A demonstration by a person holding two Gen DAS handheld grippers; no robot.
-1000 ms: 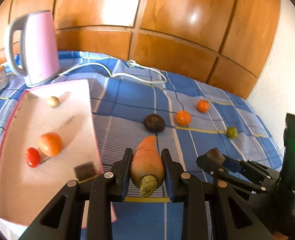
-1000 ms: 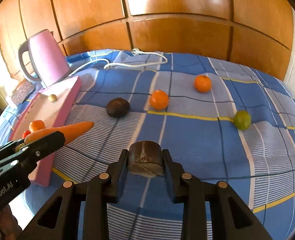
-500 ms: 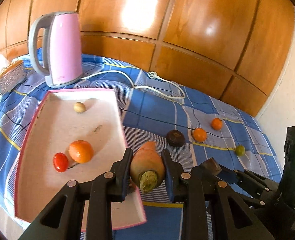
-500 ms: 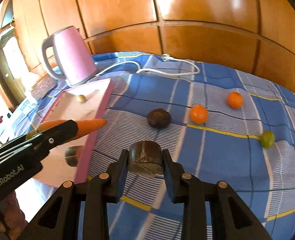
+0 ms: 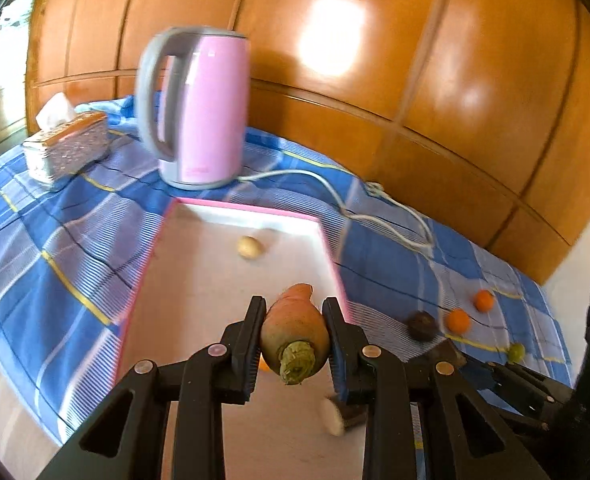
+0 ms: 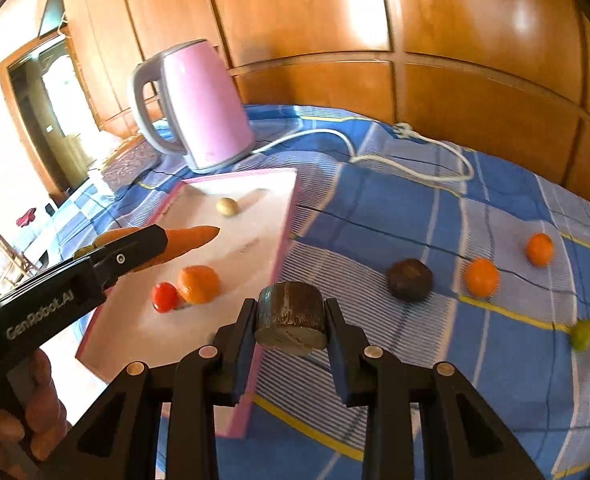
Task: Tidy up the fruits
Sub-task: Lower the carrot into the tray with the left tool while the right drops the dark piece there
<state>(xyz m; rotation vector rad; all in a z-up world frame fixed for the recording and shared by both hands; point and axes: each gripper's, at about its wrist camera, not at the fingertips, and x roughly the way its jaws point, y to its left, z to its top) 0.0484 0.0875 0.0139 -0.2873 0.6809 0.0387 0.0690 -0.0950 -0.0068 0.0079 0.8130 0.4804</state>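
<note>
Both grippers are carried above a blue checked cloth (image 6: 435,208). We see the left gripper (image 5: 293,340) clamped on a carrot (image 5: 293,330), its two pads pressing the thick end from either side, the green stem stub facing the camera and the pointed tip reaching forward past the fingertips. Below and ahead of these fingers lies the pink-rimmed white tray (image 5: 199,280), with a small pale round fruit (image 5: 249,247) well ahead of the carrot tip. The right gripper (image 6: 291,320) is closed, at a slightly wider setting, on a dark brown cylindrical piece (image 6: 291,314) held crosswise between its pads, flat cut face toward the lens. In the right wrist view the tray's near right edge passes directly beneath these fingers; left of them, on the tray, we note a red tomato (image 6: 164,297) touching an orange fruit (image 6: 198,284). Right of the fingers, on the cloth, lie a dark round fruit (image 6: 410,279), two further oranges (image 6: 481,277) (image 6: 539,249) and a green fruit (image 6: 582,335), all apart from one another. Far ahead stand a pink kettle (image 6: 199,108) with its white cord (image 6: 411,164), and beside it a tissue box (image 5: 69,144)
</note>
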